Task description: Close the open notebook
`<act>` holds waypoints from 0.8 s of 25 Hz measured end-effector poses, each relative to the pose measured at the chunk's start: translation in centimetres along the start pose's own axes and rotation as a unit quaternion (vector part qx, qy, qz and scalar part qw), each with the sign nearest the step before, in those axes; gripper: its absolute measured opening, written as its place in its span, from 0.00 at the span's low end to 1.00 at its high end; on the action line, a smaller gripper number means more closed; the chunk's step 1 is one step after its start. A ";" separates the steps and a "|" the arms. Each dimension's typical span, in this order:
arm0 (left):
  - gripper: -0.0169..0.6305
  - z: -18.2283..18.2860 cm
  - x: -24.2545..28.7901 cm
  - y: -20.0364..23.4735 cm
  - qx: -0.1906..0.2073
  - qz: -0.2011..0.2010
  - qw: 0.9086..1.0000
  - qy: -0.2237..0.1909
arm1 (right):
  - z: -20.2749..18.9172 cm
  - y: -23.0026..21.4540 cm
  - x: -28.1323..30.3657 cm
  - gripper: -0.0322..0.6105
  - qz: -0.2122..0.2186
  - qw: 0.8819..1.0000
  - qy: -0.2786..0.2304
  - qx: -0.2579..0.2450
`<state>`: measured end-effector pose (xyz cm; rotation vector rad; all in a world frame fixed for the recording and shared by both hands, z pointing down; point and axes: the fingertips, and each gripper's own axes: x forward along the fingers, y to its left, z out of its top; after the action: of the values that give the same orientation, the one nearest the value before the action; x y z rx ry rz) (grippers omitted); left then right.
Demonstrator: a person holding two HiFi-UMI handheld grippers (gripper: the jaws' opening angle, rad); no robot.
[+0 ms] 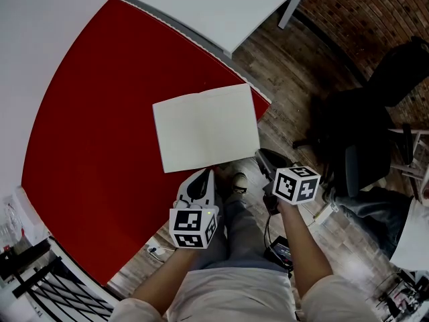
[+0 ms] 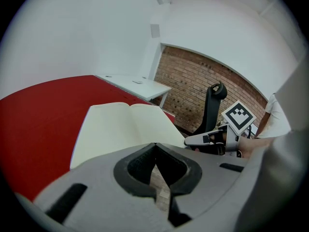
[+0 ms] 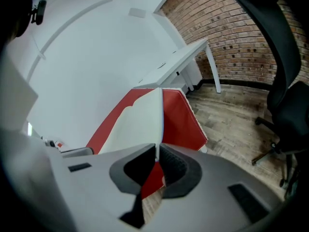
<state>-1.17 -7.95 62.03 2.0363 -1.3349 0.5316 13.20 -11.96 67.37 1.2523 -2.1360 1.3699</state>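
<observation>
Pinching notebook (image 1: 204,126) edge: right claw (image 3: 158,151) | left claw (image 2: 155,146) clenched, empty | office chair (image 1: 362,133) beside red table (image 1: 87,133)

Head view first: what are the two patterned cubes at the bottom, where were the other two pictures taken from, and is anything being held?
There is no robot here. A person holds a hand tool with two jaws in each hand: the left gripper and the right gripper. The patterned cube on each is part of that tool. The head view comes from a camera on the person's head, looking steeply down. The other two pictures come from a camera riding on each tool, looking along its jaws. An open notebook with blank pages lies on the red table. In the left gripper view the jaws are together with nothing between them, close to the notebook's near edge. In the right gripper view the jaws look closed on the notebook's near right corner.
</observation>
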 end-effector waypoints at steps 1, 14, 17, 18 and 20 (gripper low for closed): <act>0.04 -0.1 0.0 0.0 0.000 0.000 1.000 0.000 | 0.0 0.0 0.0 0.10 -0.001 1.000 -0.001 0.000; 0.04 0.6 -1.5 0.6 -0.003 0.011 1.000 -0.016 | 2.9 3.8 -3.1 0.09 -0.014 0.998 -0.032 -0.044; 0.04 0.8 -2.4 1.0 -0.007 0.017 1.000 -0.023 | 3.7 5.5 -3.9 0.09 -0.017 0.997 -0.038 -0.062; 0.04 0.7 -2.8 1.2 -0.009 0.019 0.999 -0.025 | 3.9 6.1 -4.1 0.09 -0.018 0.997 -0.040 -0.067; 0.04 0.5 -3.5 1.5 -0.012 0.023 0.999 -0.028 | 4.0 7.4 -4.4 0.09 -0.019 0.996 -0.044 -0.079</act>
<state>-3.99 -6.40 59.87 2.0181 -1.4180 0.4790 10.59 -11.97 58.24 1.3043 -2.2179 1.1266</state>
